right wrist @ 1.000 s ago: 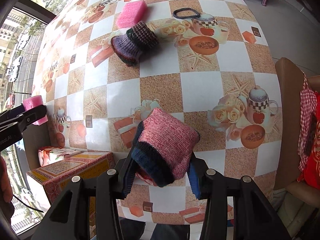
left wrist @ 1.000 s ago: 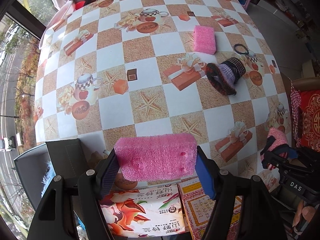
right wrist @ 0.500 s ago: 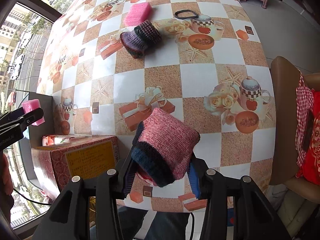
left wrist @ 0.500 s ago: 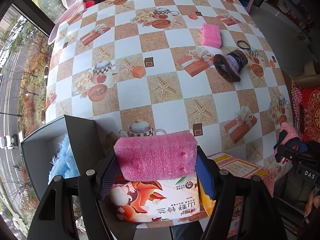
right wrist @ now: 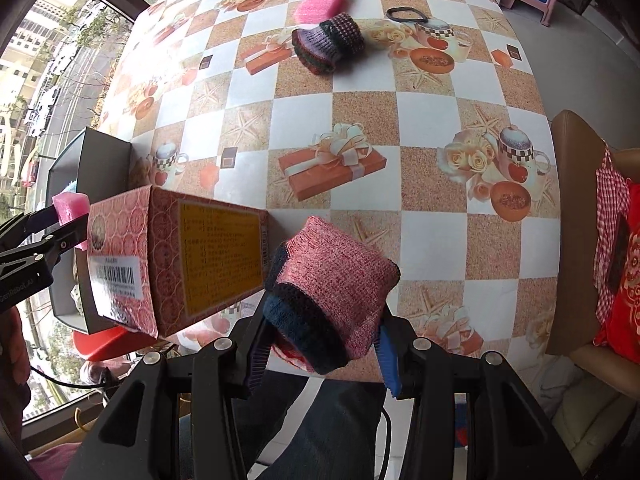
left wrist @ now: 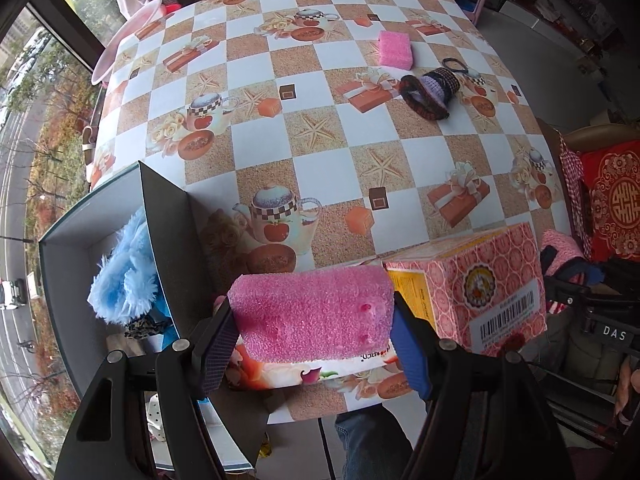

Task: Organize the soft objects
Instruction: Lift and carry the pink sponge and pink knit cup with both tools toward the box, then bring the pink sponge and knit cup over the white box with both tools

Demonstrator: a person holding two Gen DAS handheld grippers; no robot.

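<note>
My left gripper (left wrist: 312, 334) is shut on a pink sponge (left wrist: 312, 314), held above the table's near edge beside an open dark box (left wrist: 164, 216) with a fluffy blue item (left wrist: 124, 276) inside. My right gripper (right wrist: 320, 344) is shut on a rolled pink knit sock with a dark blue cuff (right wrist: 332, 292), over the near edge of the table. Far across the table lie a second pink sponge (left wrist: 395, 50), a purple and dark knit sock (left wrist: 430, 94) and a black hair band (left wrist: 456, 65). The left gripper and its sponge (right wrist: 70, 208) also show at the left of the right wrist view.
A pink patterned carton (right wrist: 176, 260) and a floral packet (left wrist: 304, 372) stand at the near edge, between the grippers. The checkered tablecloth (left wrist: 320, 136) covers the table. A chair with a red cushion (left wrist: 612, 208) is at the right. A person's legs (right wrist: 332, 432) are below.
Both grippers have drawn back toward the near table edge and risen a little, each keeping its load. The dark box and the pink carton have come further into view.
</note>
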